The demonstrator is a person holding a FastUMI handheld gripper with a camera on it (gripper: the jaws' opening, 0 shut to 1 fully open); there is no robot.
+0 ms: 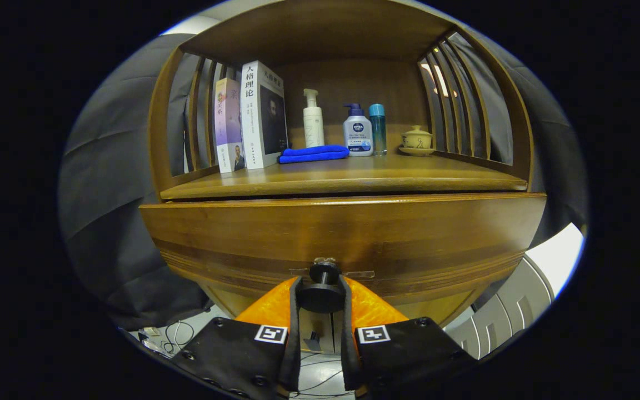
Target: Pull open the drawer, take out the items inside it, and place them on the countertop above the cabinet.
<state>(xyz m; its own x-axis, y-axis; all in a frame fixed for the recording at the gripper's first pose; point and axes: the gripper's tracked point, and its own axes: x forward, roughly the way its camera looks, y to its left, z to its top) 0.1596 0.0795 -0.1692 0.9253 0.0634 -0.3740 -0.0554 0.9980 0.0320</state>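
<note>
Nearest, the gripper [320, 290] is seen with its two fingers [294, 311] drawn in close, leaving only a narrow gap. In that gap sits the round black knob [320, 296] of the drawer [342, 239]; both fingers are pressed against the knob's sides, so the knob is held fast between them. The knob's stem is pointed straight out from the drawer front toward the gripper, along the line of the fingers.

Below and between the fingers, pale floor [320, 366] with loose cables [178, 333] is glimpsed.

Just beyond the fingertips the drawer front is met. Its long axis is laid across the view, side to side, at a right angle to the fingers. The front is seen standing slightly proud of the cabinet, with a thin dark gap along its top edge; whether the drawer is pulled out at all cannot be told for certain. Its inside is hidden.

Above the drawer the wooden countertop [348, 178] is laid out, enclosed by slatted side panels [456, 100] and a wooden back. Toward the left, two books [250, 116] are stood upright, spines toward the viewer. Beside them a folded blue cloth [313, 154] is laid flat, long axis side to side. Behind the cloth a white pump bottle [313, 119] is stood; to its right a squat white pump bottle with a blue cap [358, 130], and touching or just beside it a slim blue bottle [377, 129]. Farther right, well apart, a small lidded cup on a saucer [417, 140] is set.

Grey cloth [114, 183] is hung to either side of the cabinet.
</note>
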